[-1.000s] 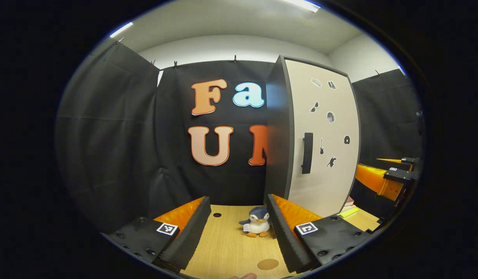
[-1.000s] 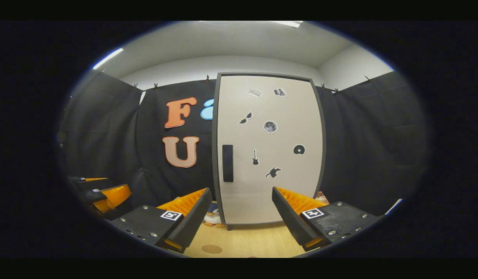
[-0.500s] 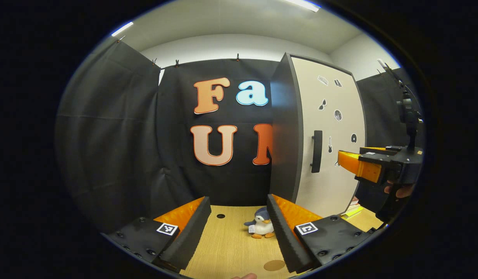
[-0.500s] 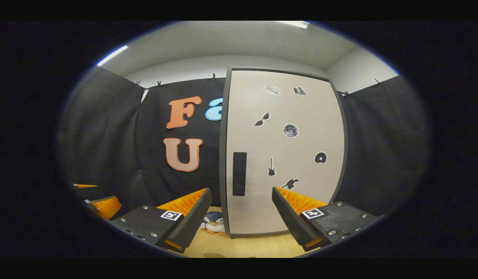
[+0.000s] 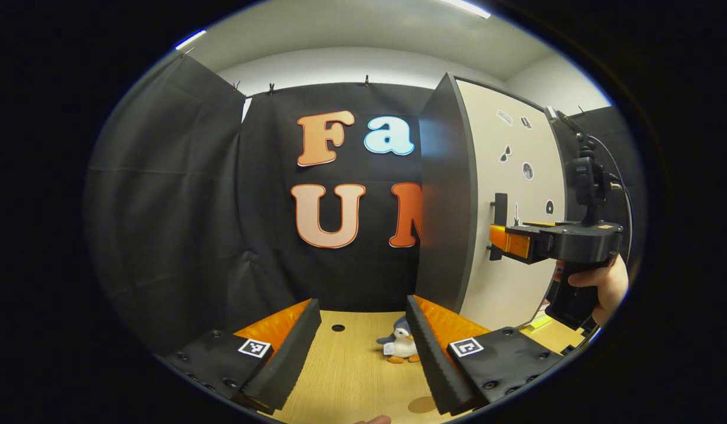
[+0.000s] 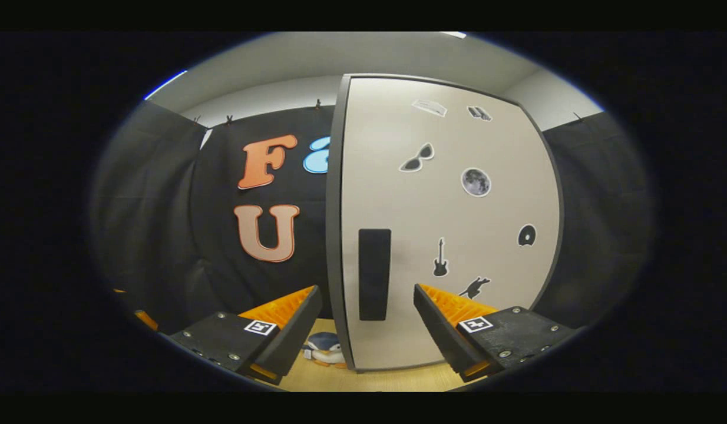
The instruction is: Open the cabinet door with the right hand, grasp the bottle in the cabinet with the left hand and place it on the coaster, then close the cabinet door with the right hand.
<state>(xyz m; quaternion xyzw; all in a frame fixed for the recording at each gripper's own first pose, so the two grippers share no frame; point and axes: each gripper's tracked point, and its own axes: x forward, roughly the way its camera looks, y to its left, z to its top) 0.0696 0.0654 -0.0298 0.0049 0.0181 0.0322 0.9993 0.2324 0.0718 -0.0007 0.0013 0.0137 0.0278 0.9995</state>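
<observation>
The cabinet's pale door (image 6: 446,224) with small stickers is shut and hides the inside. Its dark upright handle (image 6: 374,274) stands just beyond my right gripper (image 6: 366,294), which is open, the handle showing between its two fingers. In the left gripper view the same right gripper (image 5: 498,238), held by a hand (image 5: 612,284), reaches almost to the handle (image 5: 499,209) on the cabinet (image 5: 452,200). My left gripper (image 5: 362,312) is open and holds nothing above the wooden table (image 5: 352,377). A round brown coaster (image 5: 422,404) lies by its right finger.
A small penguin plush (image 5: 402,344) sits on the table at the cabinet's left front corner, also seen as the penguin (image 6: 323,348) in the right gripper view. Books (image 5: 540,321) lie to the cabinet's right. A small hole (image 5: 338,327) marks the tabletop.
My right gripper has moved forward to the door handle, so the door looms larger. In the left gripper view it has come in from the right. The door stays shut.
</observation>
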